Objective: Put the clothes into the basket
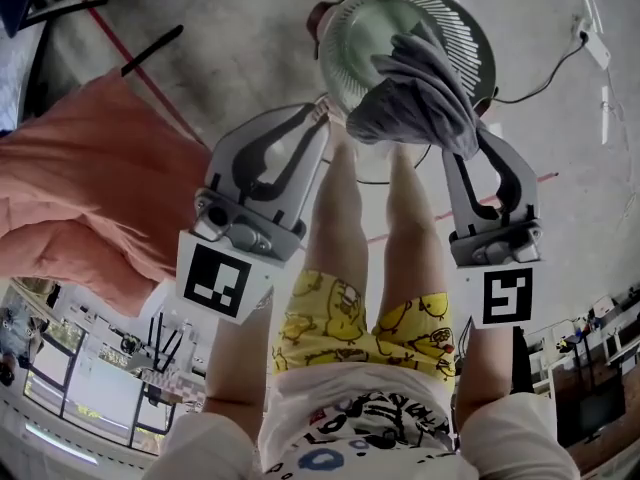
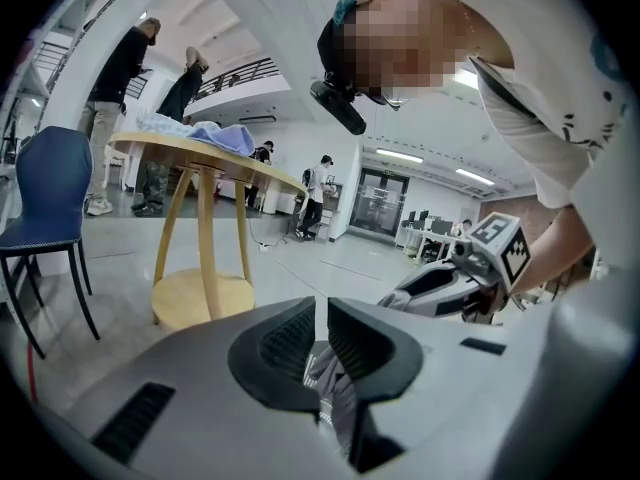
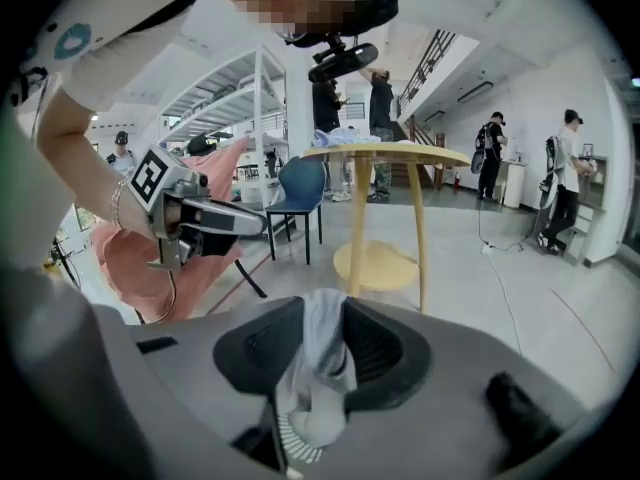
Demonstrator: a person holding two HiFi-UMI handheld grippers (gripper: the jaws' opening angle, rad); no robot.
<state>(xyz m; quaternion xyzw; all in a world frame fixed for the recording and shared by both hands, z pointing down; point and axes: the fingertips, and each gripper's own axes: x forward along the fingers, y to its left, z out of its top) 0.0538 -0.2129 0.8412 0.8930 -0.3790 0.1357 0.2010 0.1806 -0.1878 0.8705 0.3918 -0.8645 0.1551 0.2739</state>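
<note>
a: what's hard to make out?

b: mostly the basket [image 1: 345, 38]. the cloth [image 1: 425, 88] lies over its near right rim and covers that side, so i can't tell how far in it reaches. the person's legs [image 1: 340, 208] run up to the basket, and the feet are hidden under it and the cloth.

a: what sort of garment is it?

b: can't say. it's grey and bunched, with a striped edge showing in both gripper views.

a: left gripper?

b: the left gripper [image 1: 322, 113] has its tips at the basket's near left rim. from the head view alone a grip there is unclear. its own view settles it: the jaws are almost together, with a thin fold of cloth [image 2: 335, 383] nipped low between the pads [image 2: 288, 343] and a bare slit above it.

a: and the right?

b: the right gripper [image 1: 478, 148] sits just off the basket's near right rim. its jaws are narrow, and a thick wad of cloth [image 3: 318, 358] fills the gap, touching both pads and poking out past the tips. from there the cloth runs up over the rim.

a: anything cut off?

b: a pink blanket [image 1: 90, 178] left of the basket runs out of the picture. a thin cable [image 1: 545, 73] trails off to the basket's right. the gripper views show a round table [image 2: 200, 155] with a heap [image 2: 220, 136] on it. no view shows where it stands from the basket.
</note>
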